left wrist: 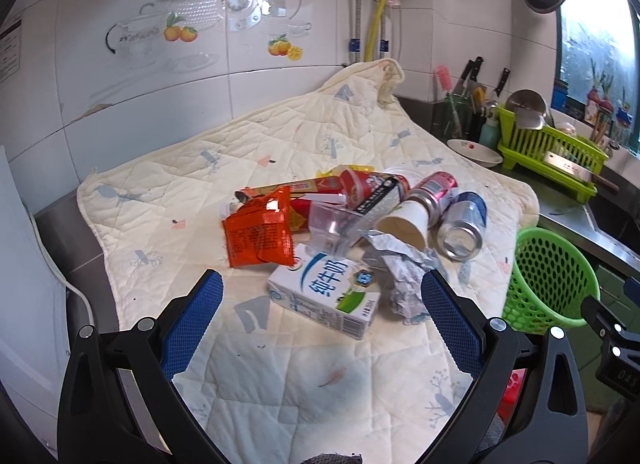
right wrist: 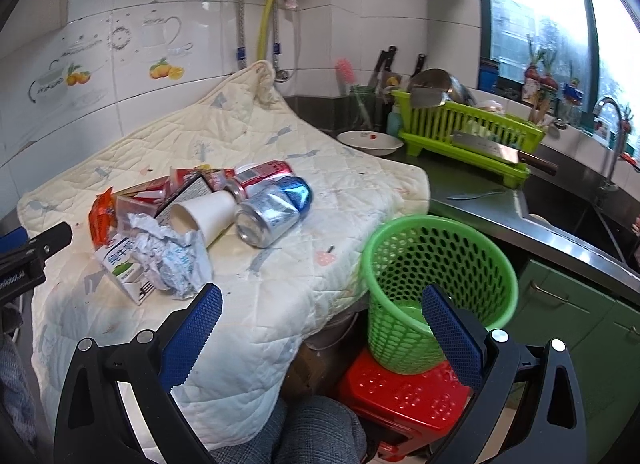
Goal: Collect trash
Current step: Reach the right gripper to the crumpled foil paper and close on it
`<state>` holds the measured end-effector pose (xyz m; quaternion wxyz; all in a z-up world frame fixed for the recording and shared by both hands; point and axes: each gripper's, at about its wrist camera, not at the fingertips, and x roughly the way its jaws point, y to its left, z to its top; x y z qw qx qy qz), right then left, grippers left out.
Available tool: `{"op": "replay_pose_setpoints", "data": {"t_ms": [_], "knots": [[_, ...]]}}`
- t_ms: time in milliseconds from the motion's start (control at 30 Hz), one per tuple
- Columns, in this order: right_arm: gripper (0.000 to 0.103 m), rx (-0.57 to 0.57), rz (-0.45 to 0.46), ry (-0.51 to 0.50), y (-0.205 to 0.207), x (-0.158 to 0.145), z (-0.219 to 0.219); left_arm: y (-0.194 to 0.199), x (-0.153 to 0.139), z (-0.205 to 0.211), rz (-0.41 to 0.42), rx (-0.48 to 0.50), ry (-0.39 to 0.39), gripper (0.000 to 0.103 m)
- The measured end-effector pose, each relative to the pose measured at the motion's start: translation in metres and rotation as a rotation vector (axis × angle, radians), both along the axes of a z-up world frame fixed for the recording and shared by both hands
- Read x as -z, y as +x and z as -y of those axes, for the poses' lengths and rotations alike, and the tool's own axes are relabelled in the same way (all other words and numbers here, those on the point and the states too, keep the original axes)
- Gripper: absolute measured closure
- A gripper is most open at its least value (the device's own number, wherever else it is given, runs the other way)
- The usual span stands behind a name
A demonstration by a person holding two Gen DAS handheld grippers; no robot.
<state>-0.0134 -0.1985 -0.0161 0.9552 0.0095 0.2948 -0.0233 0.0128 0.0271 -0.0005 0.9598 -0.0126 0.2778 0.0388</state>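
A heap of trash lies on the quilted cream cloth (left wrist: 280,143): a white milk carton (left wrist: 324,296), an orange wrapper (left wrist: 258,234), crumpled foil paper (left wrist: 404,268), a paper cup (left wrist: 404,219), a clear plastic cup (left wrist: 332,225), a red can (left wrist: 434,189) and a blue-silver can (left wrist: 464,223). My left gripper (left wrist: 322,290) stands open just short of the carton, nothing between its blue pads. My right gripper (right wrist: 322,302) is open too, over the cloth's near edge, left of the green mesh basket (right wrist: 436,276). The carton (right wrist: 124,264), foil (right wrist: 168,260) and cans (right wrist: 272,211) show left of it.
The basket stands on a red plastic stool (right wrist: 404,392) beside the table. A steel counter (right wrist: 480,199) at the right holds a green dish rack (right wrist: 468,135), a cleaver (right wrist: 500,153), a white bowl (right wrist: 370,141) and a sink. Tiled wall behind. A person's knee (right wrist: 316,428) is below.
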Motion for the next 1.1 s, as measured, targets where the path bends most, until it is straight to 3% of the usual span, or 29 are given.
{"op": "replay_pose_setpoints", "data": {"t_ms": [567, 967, 1100], "knots": [[0.007, -0.305, -0.051, 0.083, 0.039, 0.007, -0.052, 0.011, 0.003, -0.049, -0.028, -0.118, -0.015, 0.005], [0.008, -0.469, -0.128, 0.134, 0.082, 0.034, -0.086, 0.019, 0.011, -0.073, -0.062, -0.152, -0.036, 0.005], [0.016, -0.493, -0.15, 0.135, 0.096, 0.04, -0.093, 0.024, 0.015, -0.075, -0.077, -0.143, -0.058, 0.005]]}}
